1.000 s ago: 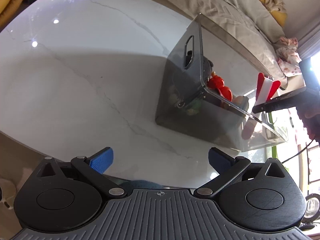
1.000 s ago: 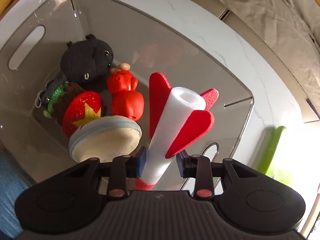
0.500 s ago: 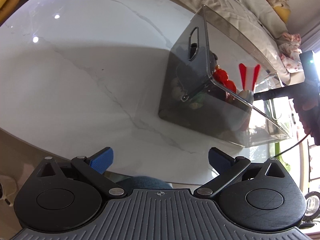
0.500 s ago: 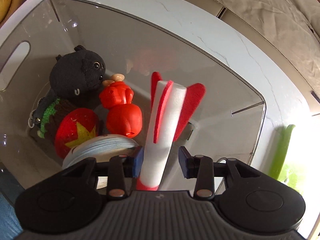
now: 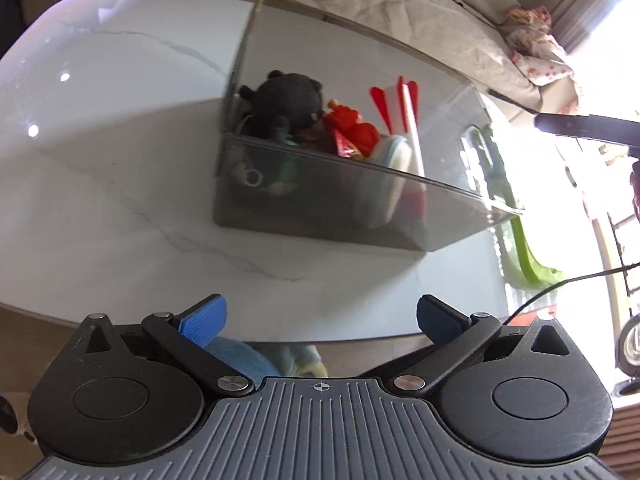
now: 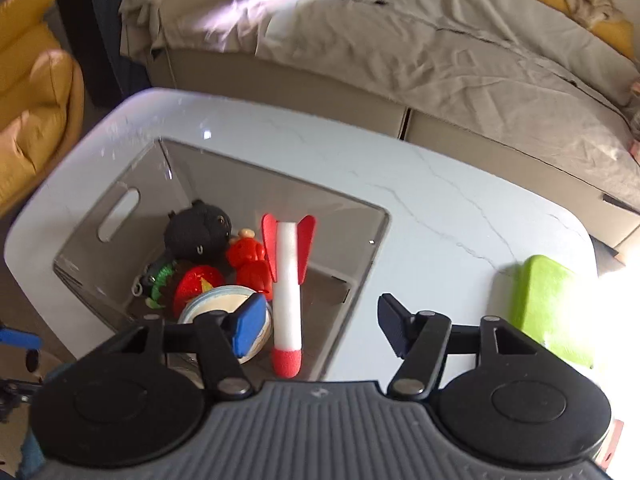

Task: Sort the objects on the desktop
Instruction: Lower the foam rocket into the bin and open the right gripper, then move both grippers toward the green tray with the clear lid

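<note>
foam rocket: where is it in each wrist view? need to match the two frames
Left wrist: foam rocket upper centre-right, standing inside the clear bin, fins up.
Right wrist: foam rocket lower centre, in the same bin, just beyond the open right gripper.
Shared landmark: black plush left of it.

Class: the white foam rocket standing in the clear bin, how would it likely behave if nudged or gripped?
The foam rocket looks light and squashy, so a grip would probably dent it. It leans nose-down against the bin wall, so a nudge could topple it. Its round body may roll, though the red fins should stop that.
</note>
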A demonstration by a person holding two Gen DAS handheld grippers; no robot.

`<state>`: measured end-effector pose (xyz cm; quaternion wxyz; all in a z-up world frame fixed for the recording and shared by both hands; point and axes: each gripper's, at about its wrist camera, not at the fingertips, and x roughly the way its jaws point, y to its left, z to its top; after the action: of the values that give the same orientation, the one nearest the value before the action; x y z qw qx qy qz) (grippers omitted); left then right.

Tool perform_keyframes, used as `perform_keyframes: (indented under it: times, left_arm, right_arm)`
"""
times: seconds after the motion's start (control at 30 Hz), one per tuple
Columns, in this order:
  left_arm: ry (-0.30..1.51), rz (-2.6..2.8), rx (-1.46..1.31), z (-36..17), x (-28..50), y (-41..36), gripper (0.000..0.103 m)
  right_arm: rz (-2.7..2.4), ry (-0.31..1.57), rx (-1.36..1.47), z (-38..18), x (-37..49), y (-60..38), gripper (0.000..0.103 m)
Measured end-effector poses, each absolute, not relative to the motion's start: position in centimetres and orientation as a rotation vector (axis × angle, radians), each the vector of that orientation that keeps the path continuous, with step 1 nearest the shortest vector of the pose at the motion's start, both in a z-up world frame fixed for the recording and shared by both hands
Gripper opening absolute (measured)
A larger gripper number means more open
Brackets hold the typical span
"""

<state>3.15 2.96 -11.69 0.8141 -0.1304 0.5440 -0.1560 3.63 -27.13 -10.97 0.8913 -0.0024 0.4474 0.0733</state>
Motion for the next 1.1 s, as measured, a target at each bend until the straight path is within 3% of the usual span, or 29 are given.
perform_keyframes:
  times: [0.23,0.47,0.67,0.83,1.1]
  left_arm:
    - [1.124,-0.598,-0.147,-9.8,4.2,-7.5,0.103]
    - [1.089,-1.035,-0.279,-11.0,6.6,-21.0,0.103]
    - [1.239,-0.960,-0.396,-18.2,13.7,-31.0,0.103]
    - [1.243,-0.896,-0.467,-22.8,17.6,-34.4,0.103]
    - [1.285,-0.904,-0.513,-26.9,19.1,-36.5,0.103]
  right_arm:
    - [0.071,0.728,0.348,-7.2,-5.1,-39.1,0.074]
    - [-0.158,0.616,0.753,-15.8,-14.5,-50.4,0.074]
    - [-0.227,0.328,1.055,-22.3,-19.3,-53.3,0.079]
    - [-0.180,0.168,1.240,-27.3,-20.3,-52.7,0.080]
    - [-0.045,0.113,1.358,-32.2,-18.2,-52.1,0.080]
